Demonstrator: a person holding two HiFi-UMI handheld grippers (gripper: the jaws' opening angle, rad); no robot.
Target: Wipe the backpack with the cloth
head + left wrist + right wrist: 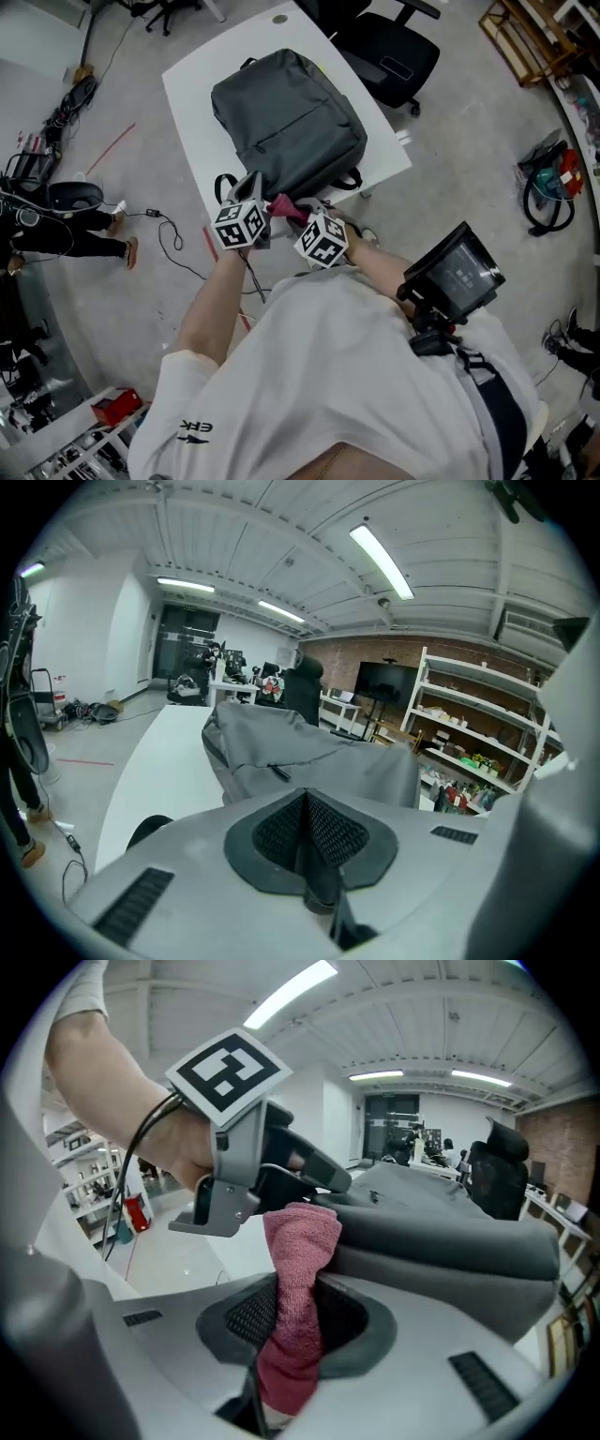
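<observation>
Cloth point(296, 1279), nubbly pink, sat clamped in the right gripper point(294, 1324), tail hidden; left gripper point(307, 841) closed empty; smooth grey backpack point(286, 127) lay at 12 o'clock.

White table point(192, 94) on grey floor point(469, 169), black office chair point(389, 56) beside it, brick wall point(375, 649), ceiling strip lights point(380, 562)

The backpack point(286, 122) is taking up most of the table point(192, 103), leaving bare strips lying open along its left and right sides. At the near edge, the left claw point(251, 192) and the right claw point(296, 214), which is pinching the cloth point(284, 206), are crowding just beside each other against the bag. An office chair point(389, 52) is standing close off the table's far right side.
</observation>
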